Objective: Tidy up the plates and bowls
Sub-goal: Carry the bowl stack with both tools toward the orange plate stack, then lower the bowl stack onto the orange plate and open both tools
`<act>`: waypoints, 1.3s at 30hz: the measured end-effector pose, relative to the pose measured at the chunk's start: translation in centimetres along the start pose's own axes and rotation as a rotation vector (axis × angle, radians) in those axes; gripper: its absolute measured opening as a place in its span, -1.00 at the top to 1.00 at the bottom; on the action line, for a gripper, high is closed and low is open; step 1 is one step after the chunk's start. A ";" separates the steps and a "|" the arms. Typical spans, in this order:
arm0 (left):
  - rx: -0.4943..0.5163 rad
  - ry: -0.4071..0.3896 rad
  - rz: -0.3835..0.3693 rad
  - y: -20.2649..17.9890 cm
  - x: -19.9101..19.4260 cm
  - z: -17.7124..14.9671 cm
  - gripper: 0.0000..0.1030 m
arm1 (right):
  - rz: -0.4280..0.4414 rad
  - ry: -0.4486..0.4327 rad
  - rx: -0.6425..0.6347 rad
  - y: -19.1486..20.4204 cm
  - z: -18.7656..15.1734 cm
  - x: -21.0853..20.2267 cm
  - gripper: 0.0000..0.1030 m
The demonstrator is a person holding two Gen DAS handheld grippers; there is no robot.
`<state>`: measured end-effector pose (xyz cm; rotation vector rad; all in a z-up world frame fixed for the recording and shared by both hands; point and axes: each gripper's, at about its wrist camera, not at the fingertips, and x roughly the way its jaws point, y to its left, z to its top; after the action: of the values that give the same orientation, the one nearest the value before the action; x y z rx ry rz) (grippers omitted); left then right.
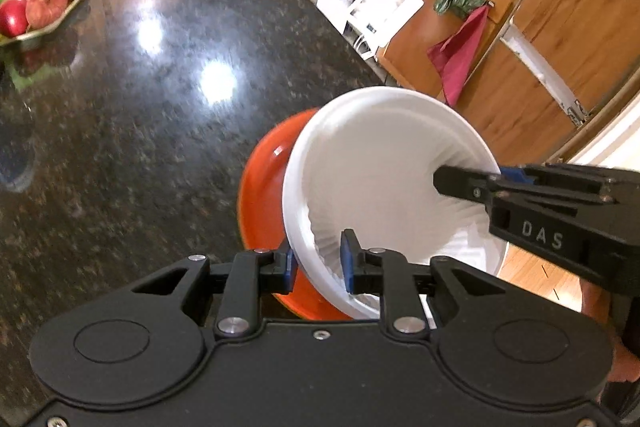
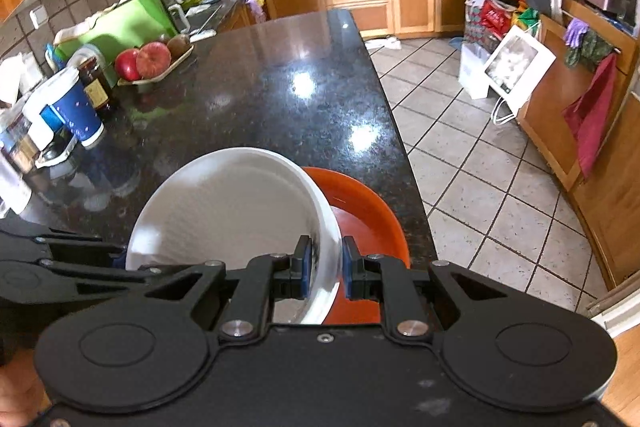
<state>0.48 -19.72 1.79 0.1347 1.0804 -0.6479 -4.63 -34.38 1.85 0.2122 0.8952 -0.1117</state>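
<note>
left gripper [image 1: 318,267] clamps white bowl [image 1: 384,179] rim | right gripper [image 2: 323,267] clamps opposite rim, sharing the load | orange bowl [image 2: 368,223] beneath | likely nesting over counter [image 2: 280,87]

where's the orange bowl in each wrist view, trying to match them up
Left wrist: the orange bowl sits low centre, left of and partly behind the tilted white bowl.
Right wrist: the orange bowl sits low centre-right, right of and behind the white bowl, by the counter's edge.
Shared landmark: the tray of red apples on the black granite counter.
</note>
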 end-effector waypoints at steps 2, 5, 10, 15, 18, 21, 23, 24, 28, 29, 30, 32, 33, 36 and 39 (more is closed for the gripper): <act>-0.011 0.017 0.009 -0.3 0.5 0.0 0.43 | 0.008 0.017 -0.017 0.2 0.1 0.6 0.66; -0.035 0.024 0.022 -0.5 0.8 0.1 0.43 | 0.026 0.027 -0.034 -0.2 0.2 1.1 0.66; -0.060 0.008 0.036 -1.0 1.0 0.5 0.43 | 0.051 0.023 -0.037 -0.9 0.6 1.4 0.65; -0.086 -0.010 0.045 -0.9 1.2 0.9 0.42 | 0.078 0.022 -0.043 -1.0 1.0 1.9 0.60; -0.101 -0.013 0.032 -0.7 1.1 0.9 0.34 | 0.092 0.027 -0.043 -1.0 1.1 2.1 0.56; -0.112 -0.020 0.017 -0.4 0.8 0.8 0.16 | 0.108 0.029 -0.041 -1.2 1.2 2.2 0.56; -0.112 -0.037 0.019 -0.4 0.4 0.7 0.14 | 0.121 0.020 -0.037 -1.3 1.3 2.1 0.44; -0.110 -0.046 0.022 -0.5 0.3 0.8 0.14 | 0.120 0.014 -0.035 -1.3 1.3 2.0 0.34; -0.110 -0.083 0.037 -0.6 -0.4 0.8 0.13 | 0.118 -0.013 -0.037 -1.1 1.4 1.7 0.31; -0.110 -0.091 0.042 -0.6 -0.6 0.8 0.13 | 0.118 -0.017 -0.035 -1.1 1.4 1.7 0.30; -0.110 -0.099 0.050 -0.6 -0.7 0.8 0.13 | 0.119 -0.020 -0.033 -1.1 1.4 1.7 0.30; -0.109 -0.118 0.071 -0.6 -1.1 0.8 0.13 | 0.123 -0.026 -0.032 -1.1 1.4 1.6 0.30; -0.108 -0.127 0.080 -0.6 -1.1 0.8 0.13 | 0.126 -0.031 -0.033 -1.1 1.5 1.5 0.30; -0.110 -0.155 0.103 -0.8 -1.6 0.7 0.12 | 0.132 -0.049 -0.037 -0.9 1.4 1.2 0.29; -0.112 -0.191 0.141 -1.1 -2.1 0.6 0.12 | 0.134 -0.075 -0.040 -0.8 1.4 0.8 0.27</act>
<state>-0.32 -19.91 4.07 0.0497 0.9114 -0.4624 -3.21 -35.46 1.92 0.2288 0.8053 0.0229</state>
